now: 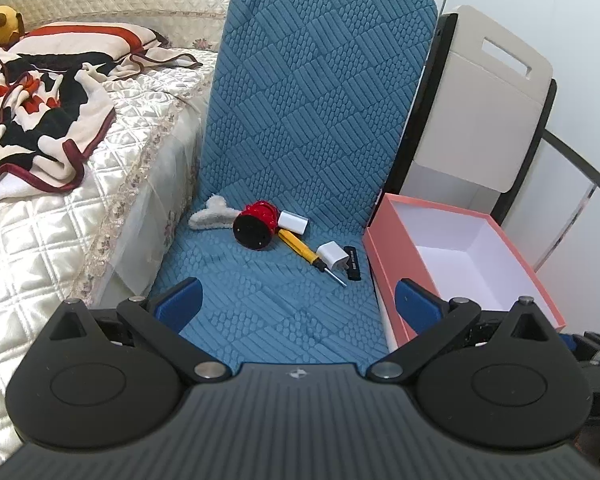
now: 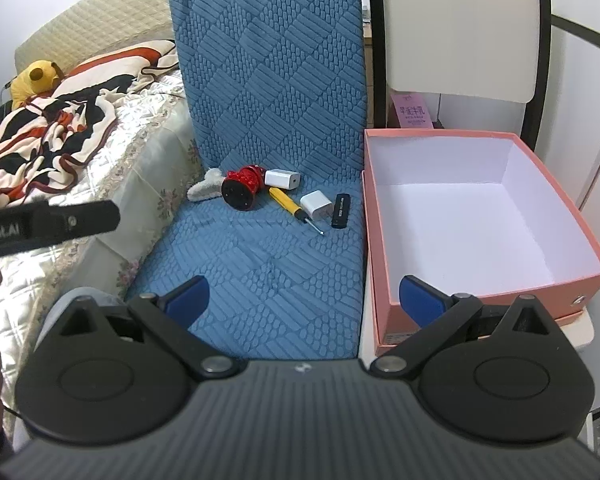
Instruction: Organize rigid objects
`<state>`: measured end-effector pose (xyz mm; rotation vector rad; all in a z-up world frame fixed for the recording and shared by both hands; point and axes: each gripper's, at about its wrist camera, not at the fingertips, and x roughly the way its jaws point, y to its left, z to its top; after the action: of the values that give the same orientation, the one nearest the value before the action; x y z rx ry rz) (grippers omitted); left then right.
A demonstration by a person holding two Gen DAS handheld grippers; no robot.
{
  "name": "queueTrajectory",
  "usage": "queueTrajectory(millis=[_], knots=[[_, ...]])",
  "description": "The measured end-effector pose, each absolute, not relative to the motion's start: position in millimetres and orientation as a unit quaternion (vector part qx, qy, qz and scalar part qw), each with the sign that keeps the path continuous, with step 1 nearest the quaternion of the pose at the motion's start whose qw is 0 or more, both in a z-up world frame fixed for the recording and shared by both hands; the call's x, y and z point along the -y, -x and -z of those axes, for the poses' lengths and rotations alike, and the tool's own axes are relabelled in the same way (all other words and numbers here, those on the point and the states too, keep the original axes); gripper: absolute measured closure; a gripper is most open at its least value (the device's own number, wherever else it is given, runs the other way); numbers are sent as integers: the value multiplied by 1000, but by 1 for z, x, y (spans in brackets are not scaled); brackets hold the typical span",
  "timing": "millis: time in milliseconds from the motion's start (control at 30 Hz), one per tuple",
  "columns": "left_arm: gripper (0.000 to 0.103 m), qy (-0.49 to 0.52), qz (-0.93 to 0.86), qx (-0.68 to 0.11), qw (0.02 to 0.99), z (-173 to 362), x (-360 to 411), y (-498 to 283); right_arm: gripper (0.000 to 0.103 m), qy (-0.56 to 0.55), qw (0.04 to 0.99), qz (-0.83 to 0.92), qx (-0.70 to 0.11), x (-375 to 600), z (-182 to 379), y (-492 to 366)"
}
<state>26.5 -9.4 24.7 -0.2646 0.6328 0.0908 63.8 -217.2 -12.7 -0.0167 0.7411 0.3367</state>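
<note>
**Technician:** Bedroom setting. What is the work surface?

**Inspector:** Blue quilted chair cushion (image 2: pixel 268 128), covering seat and backrest. A bed with a cream quilted cover (image 1: pixel 60 240) stands to its left, carrying a red, black and cream blanket (image 1: pixel 32 120) and a yellow plush toy (image 1: pixel 0 24).

**Technician:** Location of the items?

**Inspector:** All lie clustered at the rear of the seat, near the backrest. From left: white fluffy hair clip (image 2: pixel 204 190); red cylindrical object with a black round base (image 2: pixel 240 190), touching the clip; white rectangular charger block (image 2: pixel 283 179) just beside the red object; yellow-handled screwdriver (image 2: pixel 290 206), tip pointing forward and right; white plug adapter (image 2: pixel 317 205), touching the screwdriver shaft; black USB stick (image 2: pixel 341 210), nearest the box.

**Technician:** Receptacle?

**Inspector:** Pink cardboard box with a white interior (image 2: pixel 580 240), open-topped, immediately right of the cushion. Nothing is inside it.

**Technician:** Tool status?

**Inspector:** Left gripper (image 1: pixel 296 302): blue-padded fingers spread wide, nothing between them, over the front of the seat, well apart from the items. Right gripper (image 2: pixel 304 296): fingers likewise spread and unloaded, its right finger in front of the box's near wall. The left tool's black body shows at the left edge of the right wrist view.
</note>
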Motion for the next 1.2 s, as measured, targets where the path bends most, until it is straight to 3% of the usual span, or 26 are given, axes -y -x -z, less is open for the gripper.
queueTrajectory(millis=[467,800,1000,1200], knots=[[0,131,-57,-331,933,2,7,-55,0,-9,915,-167,-366,229,34,-79],[0,118,-38,-344,931,37,-4,-134,1,-10,925,-191,-329,212,53,-124],[0,145,-40,-360,921,77,-21,-191,6,7,925,-198,-324,192,72,-166],[1,140,-31,-386,911,101,-40,-237,25,25,920,-201,-335,175,91,-200]])
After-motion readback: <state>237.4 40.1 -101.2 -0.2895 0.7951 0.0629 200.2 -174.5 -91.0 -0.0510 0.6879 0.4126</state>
